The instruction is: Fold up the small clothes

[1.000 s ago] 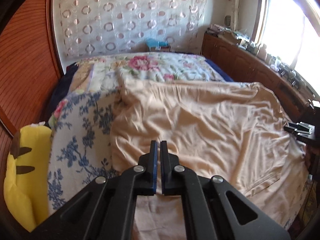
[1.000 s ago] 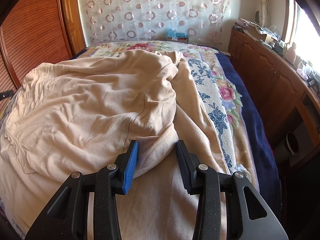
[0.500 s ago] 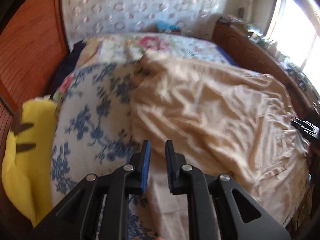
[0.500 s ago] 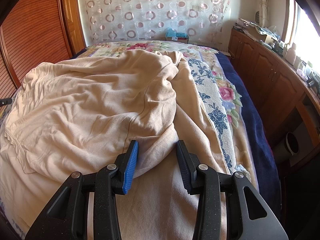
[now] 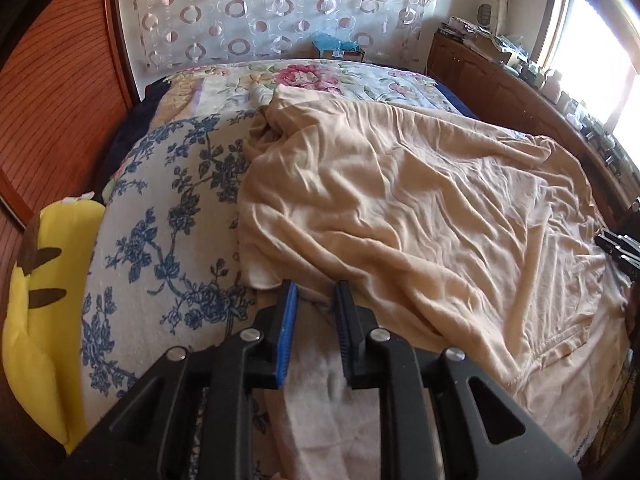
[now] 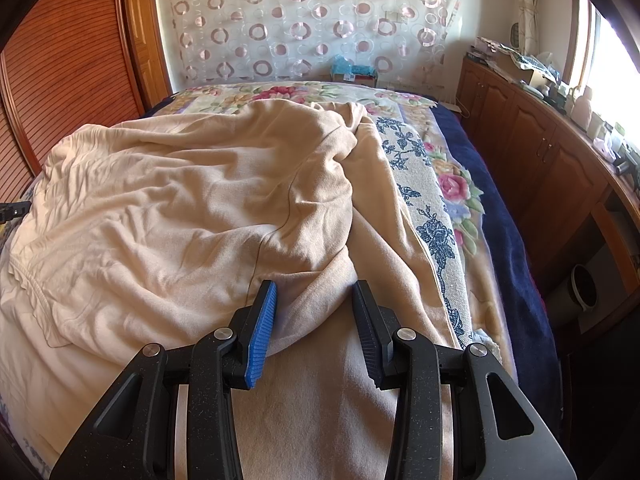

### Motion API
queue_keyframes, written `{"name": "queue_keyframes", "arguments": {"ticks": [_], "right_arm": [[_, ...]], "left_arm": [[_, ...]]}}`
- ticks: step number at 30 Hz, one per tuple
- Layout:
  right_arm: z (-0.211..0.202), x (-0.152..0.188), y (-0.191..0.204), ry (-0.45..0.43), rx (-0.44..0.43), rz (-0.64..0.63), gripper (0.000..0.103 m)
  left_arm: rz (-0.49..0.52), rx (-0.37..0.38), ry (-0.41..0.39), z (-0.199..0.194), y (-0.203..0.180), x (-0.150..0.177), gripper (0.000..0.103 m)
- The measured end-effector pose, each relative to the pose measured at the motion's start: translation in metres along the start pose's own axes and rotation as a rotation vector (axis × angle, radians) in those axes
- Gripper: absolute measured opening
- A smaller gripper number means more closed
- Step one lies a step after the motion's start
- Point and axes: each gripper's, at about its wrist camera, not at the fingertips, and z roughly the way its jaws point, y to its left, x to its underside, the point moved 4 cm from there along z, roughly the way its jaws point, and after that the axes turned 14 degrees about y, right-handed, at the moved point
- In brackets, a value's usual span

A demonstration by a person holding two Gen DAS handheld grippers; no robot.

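Observation:
A large beige garment lies rumpled across the flowered bedspread. It also shows in the right wrist view, with a folded-over part and a sleeve running along its right side. My left gripper is open, low over the garment's near left corner, with cloth lying between its jaws. My right gripper is open wide, its jaws either side of a rounded fold of the garment near the front edge.
A yellow plush toy lies at the bed's left edge. A wooden panelled wall runs on the left. A wooden cabinet with clutter stands right of the bed. The other gripper's tip shows at the far right.
My left gripper has opened from shut and shifted left towards the garment's left edge. The right gripper has not moved.

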Motion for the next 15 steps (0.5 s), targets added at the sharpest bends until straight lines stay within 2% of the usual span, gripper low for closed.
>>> {"name": "queue_keyframes", "arguments": {"ticks": [6, 9, 15], "right_arm": [[0.0001, 0.0001, 0.0004, 0.000, 0.000, 0.000, 0.039], [0.0000, 0.0002, 0.0005, 0.000, 0.000, 0.000, 0.039], [0.0001, 0.0001, 0.0011, 0.000, 0.001, 0.000, 0.039]], "left_arm": [[-0.009, -0.022, -0.022, 0.0016, -0.0028, 0.0001, 0.018], [-0.001, -0.044, -0.007, 0.0007, -0.0030, 0.0014, 0.018], [-0.006, -0.037, -0.011, 0.0001, 0.0000, 0.0052, 0.019]]}}
